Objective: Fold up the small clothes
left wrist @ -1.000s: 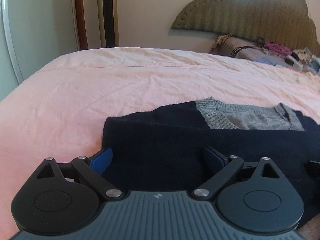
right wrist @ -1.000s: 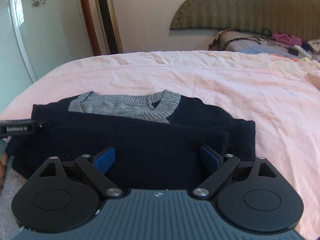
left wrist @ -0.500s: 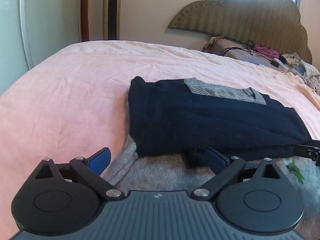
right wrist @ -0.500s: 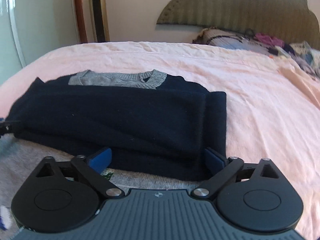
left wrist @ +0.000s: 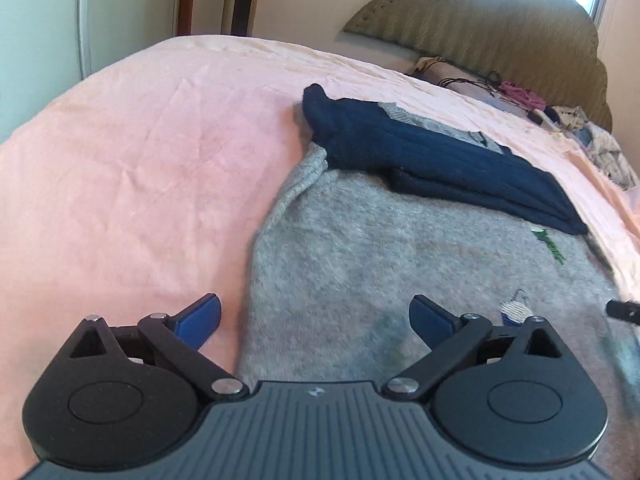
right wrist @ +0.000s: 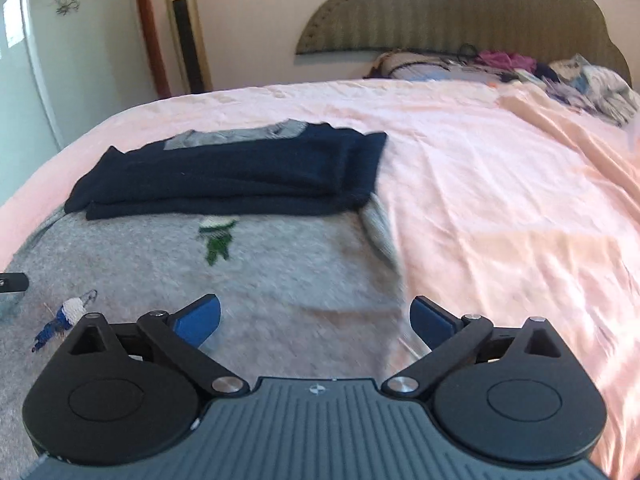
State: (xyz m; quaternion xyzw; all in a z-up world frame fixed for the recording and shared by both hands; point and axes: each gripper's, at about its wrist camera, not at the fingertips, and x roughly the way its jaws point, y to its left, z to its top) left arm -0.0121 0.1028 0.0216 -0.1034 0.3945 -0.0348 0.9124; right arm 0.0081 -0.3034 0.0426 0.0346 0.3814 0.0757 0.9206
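While both grippers, left (left wrist: 316, 314) and right (right wrist: 316, 314), are being held wide and empty, the near hem of the grey jumper (right wrist: 280, 280) is best being gripped evenly.

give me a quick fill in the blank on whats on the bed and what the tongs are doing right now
1. The folded navy sweater lies on top of a larger garment whose colour is ____.
2. Both garments rest on a bedsheet whose colour is ____.
3. The left tongs and the right tongs both stand ____, holding nothing.
4. The small embroidered figure just below the sweater is mostly ____.

Missing words: grey; pink; open; green
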